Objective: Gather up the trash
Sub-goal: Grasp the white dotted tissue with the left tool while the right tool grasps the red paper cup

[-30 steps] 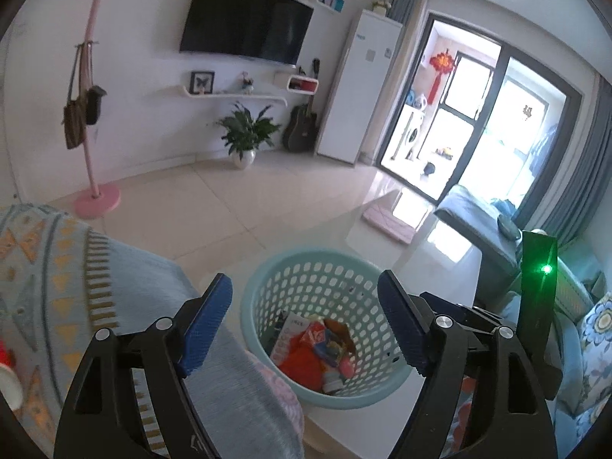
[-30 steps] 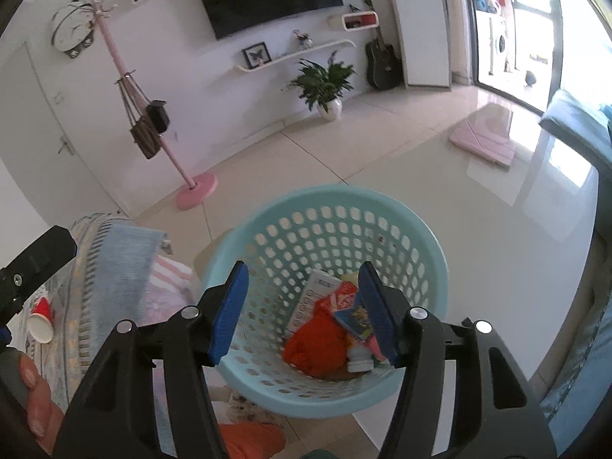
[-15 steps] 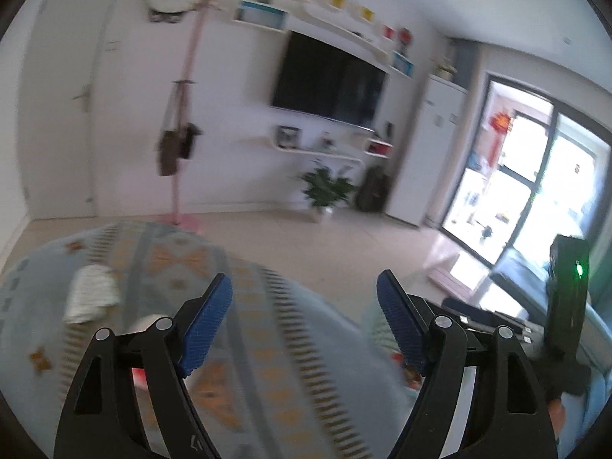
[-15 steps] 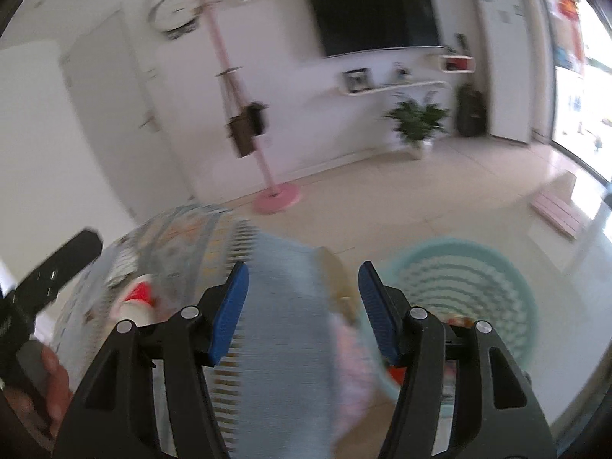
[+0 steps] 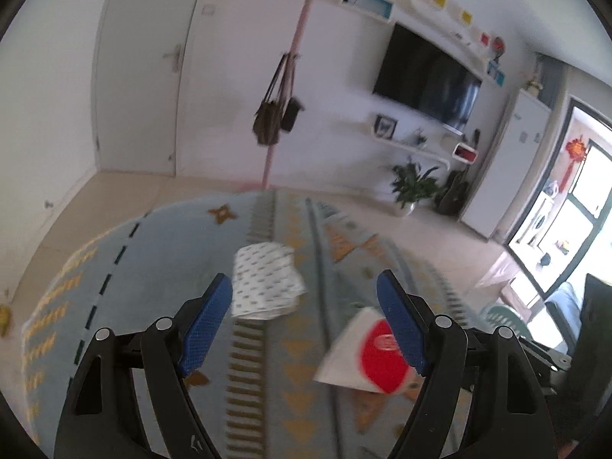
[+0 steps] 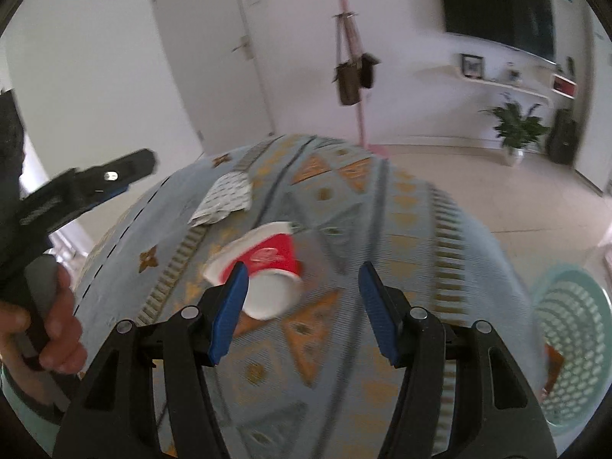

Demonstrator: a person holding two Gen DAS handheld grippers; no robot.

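Observation:
A red and white paper cup (image 6: 264,271) lies on its side on the round table's patterned blue cloth (image 6: 401,229); it also shows in the left wrist view (image 5: 367,352). A white dotted wrapper (image 5: 264,283) lies beyond it, also in the right wrist view (image 6: 223,199). My left gripper (image 5: 306,325) is open and empty above the cloth, between wrapper and cup. My right gripper (image 6: 302,306) is open and empty, its left finger just in front of the cup. The teal trash basket (image 6: 573,336) stands on the floor at the right.
A pink coat stand with hanging bags (image 5: 277,114) stands beyond the table. A potted plant (image 5: 415,185), a guitar and a white cabinet line the far wall under the TV (image 5: 424,76). A small yellow thing (image 5: 4,317) lies at the left edge.
Both grippers have swung left from above the teal basket to over the table. The cup and the wrapper have come into view between the fingers. Both stay open.

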